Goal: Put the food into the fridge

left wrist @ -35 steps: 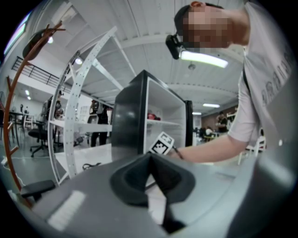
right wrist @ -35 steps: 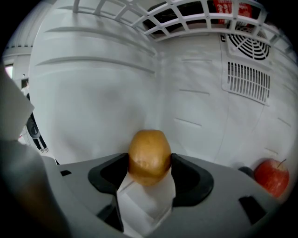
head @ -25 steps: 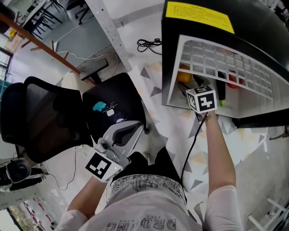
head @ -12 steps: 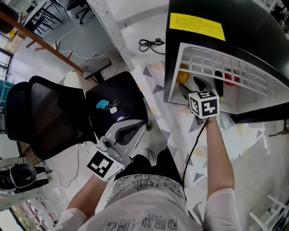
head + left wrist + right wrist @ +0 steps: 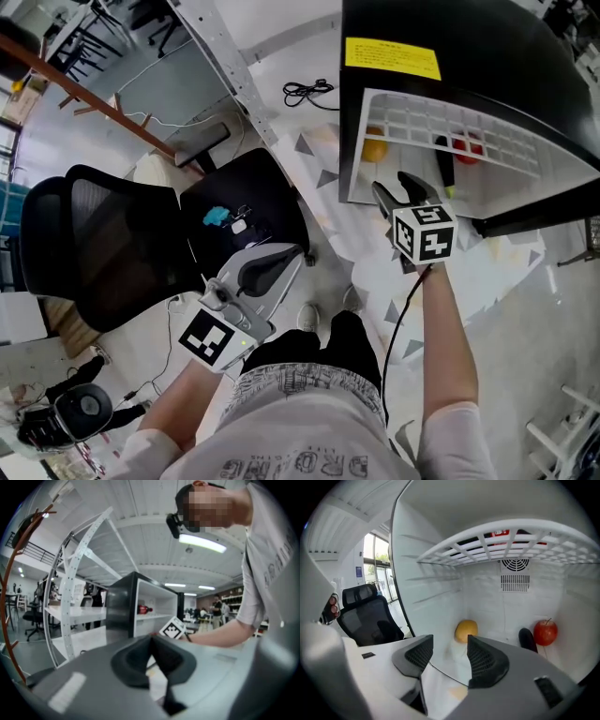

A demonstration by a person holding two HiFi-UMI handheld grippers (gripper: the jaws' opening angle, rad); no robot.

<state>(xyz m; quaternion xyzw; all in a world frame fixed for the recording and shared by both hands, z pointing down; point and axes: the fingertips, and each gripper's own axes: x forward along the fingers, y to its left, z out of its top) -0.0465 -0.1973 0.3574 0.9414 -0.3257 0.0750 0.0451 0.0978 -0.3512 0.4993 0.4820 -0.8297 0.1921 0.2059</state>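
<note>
The black fridge [image 5: 469, 37] stands open, its inside white. On its floor lie an orange fruit [image 5: 374, 150] [image 5: 466, 630], a red apple [image 5: 466, 147] [image 5: 545, 632] and a dark long vegetable [image 5: 442, 164] [image 5: 527, 639]. A red item [image 5: 499, 533] rests on the wire shelf [image 5: 506, 543] above them. My right gripper [image 5: 396, 187] [image 5: 450, 651] hovers just outside the fridge mouth, its jaws apart and closing, with nothing between them. Over the chair seat, my left gripper [image 5: 298, 251] [image 5: 151, 639] is shut and empty.
A black office chair [image 5: 122, 234] stands at the left with a small blue object [image 5: 216, 217] on its seat. A perforated metal rack post [image 5: 225, 56] runs up the floor. A black cable [image 5: 309, 92] lies coiled near the fridge's left side.
My right gripper has drawn back out of the fridge toward me, leaving the food inside. The left gripper has hardly moved.
</note>
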